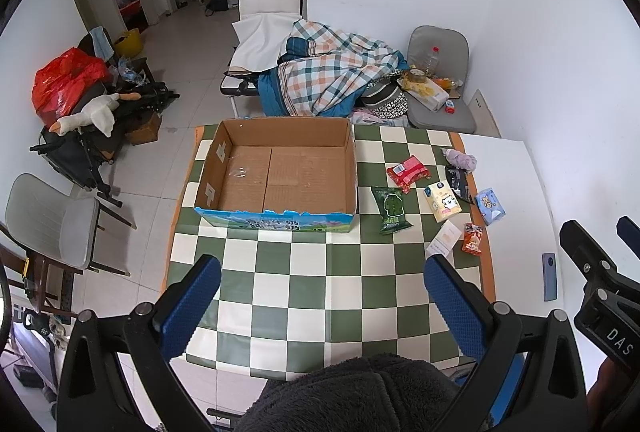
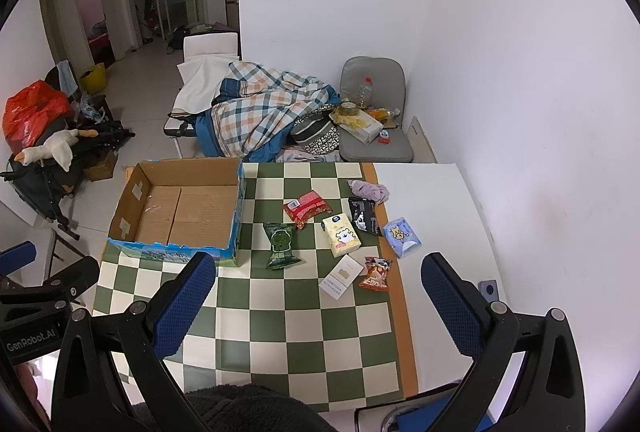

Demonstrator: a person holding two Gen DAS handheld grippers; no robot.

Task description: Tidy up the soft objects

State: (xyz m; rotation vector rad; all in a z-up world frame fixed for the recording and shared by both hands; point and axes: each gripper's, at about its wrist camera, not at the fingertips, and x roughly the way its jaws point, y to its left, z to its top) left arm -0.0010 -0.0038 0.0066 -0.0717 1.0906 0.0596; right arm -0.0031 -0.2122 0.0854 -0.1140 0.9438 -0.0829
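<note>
- A table (image 2: 440, 232) with a white top carries a green-and-cream checkered mat (image 2: 304, 332) that covers most of it, leaving a bare white strip along the right side.
- An open cardboard box (image 1: 276, 167) stands on the far left part of the mat; its inside shows only the brown bottom flaps, and its near wall has a blue-green printed band.
- The left gripper (image 1: 324, 300) hangs above the near part of the mat, jaws spread wide with nothing between the blue pads.
- The right gripper (image 2: 320, 296) hovers likewise over the near edge, its jaws wide apart and holding nothing.
- The soft packets lie in a loose cluster on the mat to the right of the box, all outside it.
- A green packet (image 2: 280, 246) lies nearest the box, just beside its right corner.
- A cream tissue pack (image 2: 341, 236) lies right of the green one, with a red packet (image 2: 307, 208) beyond them.
- A black packet (image 2: 363, 216) lies next to the cream pack, and a crumpled lilac cloth (image 2: 370, 190) sits just behind it at the mat's border.
- A light-blue tissue pack (image 2: 402, 236) rests on the mat's orange border.
- A white flat card pack (image 2: 341, 276) and a small orange snack bag (image 2: 376, 274) lie nearest the grippers, side by side.
- A phone (image 1: 550, 276) lies on the bare white strip.
</note>
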